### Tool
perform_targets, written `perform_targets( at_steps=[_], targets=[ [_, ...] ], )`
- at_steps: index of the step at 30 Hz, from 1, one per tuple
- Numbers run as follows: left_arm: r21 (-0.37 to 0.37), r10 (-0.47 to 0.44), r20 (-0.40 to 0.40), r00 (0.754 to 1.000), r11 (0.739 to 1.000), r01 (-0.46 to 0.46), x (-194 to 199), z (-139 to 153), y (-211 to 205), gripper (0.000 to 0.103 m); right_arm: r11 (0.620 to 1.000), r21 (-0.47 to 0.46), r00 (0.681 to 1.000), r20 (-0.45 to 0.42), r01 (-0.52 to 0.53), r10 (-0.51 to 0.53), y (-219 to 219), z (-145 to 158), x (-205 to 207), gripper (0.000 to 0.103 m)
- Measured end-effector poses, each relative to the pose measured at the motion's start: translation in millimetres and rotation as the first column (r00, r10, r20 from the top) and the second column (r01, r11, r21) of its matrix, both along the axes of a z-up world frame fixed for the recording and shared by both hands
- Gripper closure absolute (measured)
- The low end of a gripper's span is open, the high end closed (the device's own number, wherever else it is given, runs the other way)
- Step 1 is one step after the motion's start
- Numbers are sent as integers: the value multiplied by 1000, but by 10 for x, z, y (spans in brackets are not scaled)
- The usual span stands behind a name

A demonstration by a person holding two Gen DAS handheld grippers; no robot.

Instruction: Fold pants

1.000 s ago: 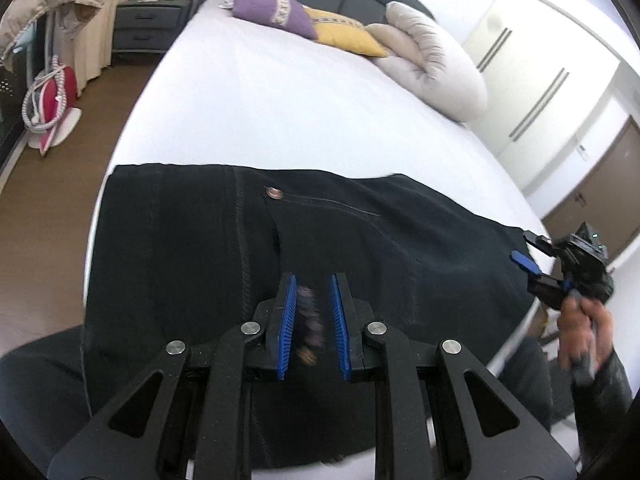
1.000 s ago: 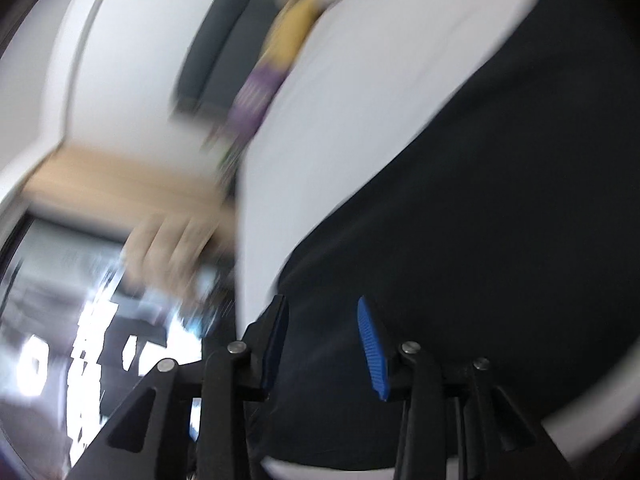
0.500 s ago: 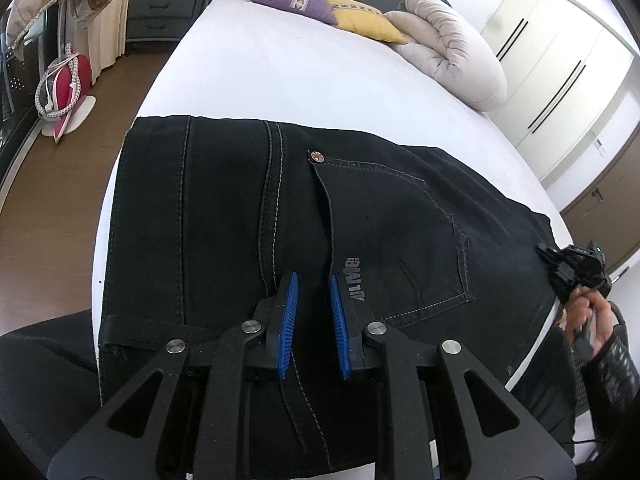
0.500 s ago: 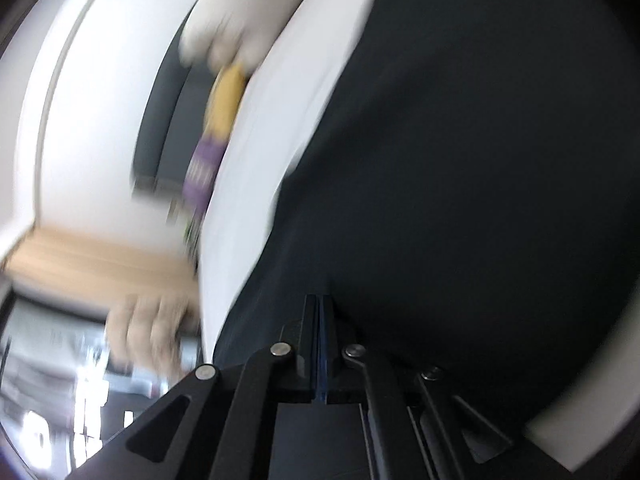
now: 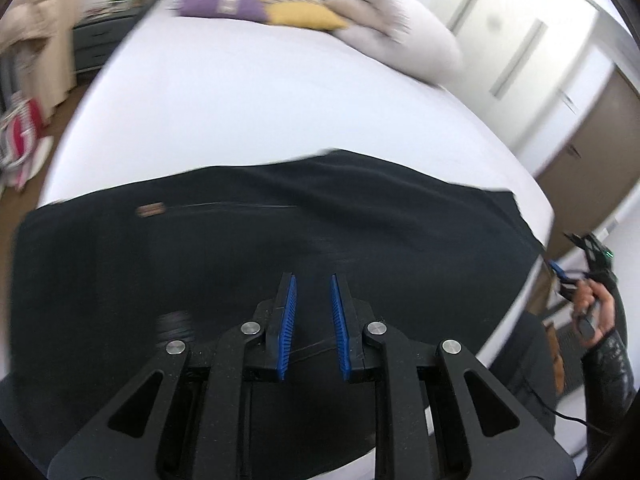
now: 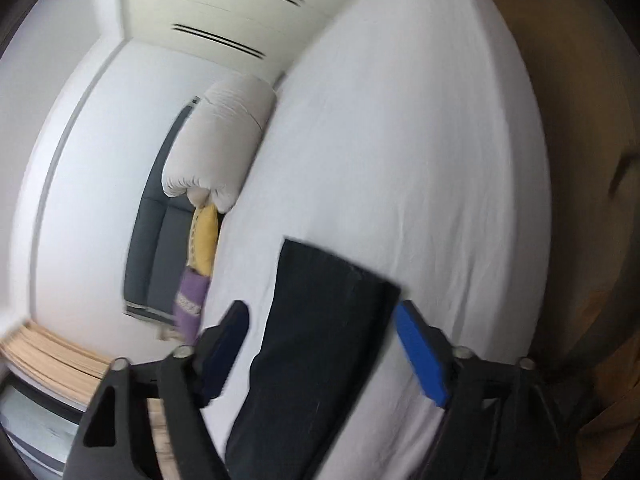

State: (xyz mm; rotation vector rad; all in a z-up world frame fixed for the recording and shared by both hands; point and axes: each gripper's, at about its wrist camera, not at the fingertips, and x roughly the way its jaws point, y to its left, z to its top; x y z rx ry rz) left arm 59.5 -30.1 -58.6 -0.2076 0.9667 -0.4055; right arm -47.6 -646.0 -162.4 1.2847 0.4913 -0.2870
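The wide white-sheeted bed (image 5: 256, 96) is lying ahead of both tools, its smooth cotton surface carrying the black denim pants (image 5: 280, 248), which are spreading flat across the near edge directly beneath and in front of the left tool (image 5: 313, 304). The cloth is looking heavy and matte, with a faint stitched seam and a small coppery rivet (image 5: 150, 211) off to the left of that tool. A puffy beige rolled duvet (image 5: 404, 44), a yellow pillow (image 5: 300, 14) and a purple pillow (image 5: 222, 4) are sitting far beyond, at the headboard end. The left tool is hovering over the denim with its ribbed blue pads (image 5: 289, 320) nearly clenched, a narrow gap between them and no cloth gripped. The right tool (image 6: 324, 350), carried in a hand (image 5: 592, 308) off the bed's right corner, is standing released, its jaws having just been opening; the squared leg end of the pants is lying between and beyond its fingers, untouched as far as the blur allows. I judge a fold to be partly done and the hands to be repositioning; the next move is calling for pinching an edge of the doubled denim on each side, lifting evenly, and laying it over without dragging the stiff layers askew.
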Motion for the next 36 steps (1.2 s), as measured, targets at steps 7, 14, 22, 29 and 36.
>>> perform_targets(
  at_steps=[7, 14, 22, 29, 36],
  targets=[
    [-16, -59, -128, 990, 998, 57, 200, -409, -396, 86, 988, 154, 1000, 17, 12, -14, -105, -368, -70, 41],
    [-56, -52, -134, 990, 997, 45, 197, -513, -352, 86, 980, 193, 992, 119, -55, 32, -76, -352, 58, 56],
    [-77, -51, -139, 989, 996, 40, 161, -594, -317, 86, 957, 285, 982, 188, -54, -1, -219, -564, 170, 69],
    [-81, -50, -143, 989, 996, 39, 170, -567, -264, 86, 971, 232, 989, 145, -65, 31, -231, -524, 322, 93],
    [-117, -39, -151, 988, 993, 22, 177, -601, -189, 86, 995, 59, 995, 56, -84, 80, -73, -142, 406, 94]
  ],
)
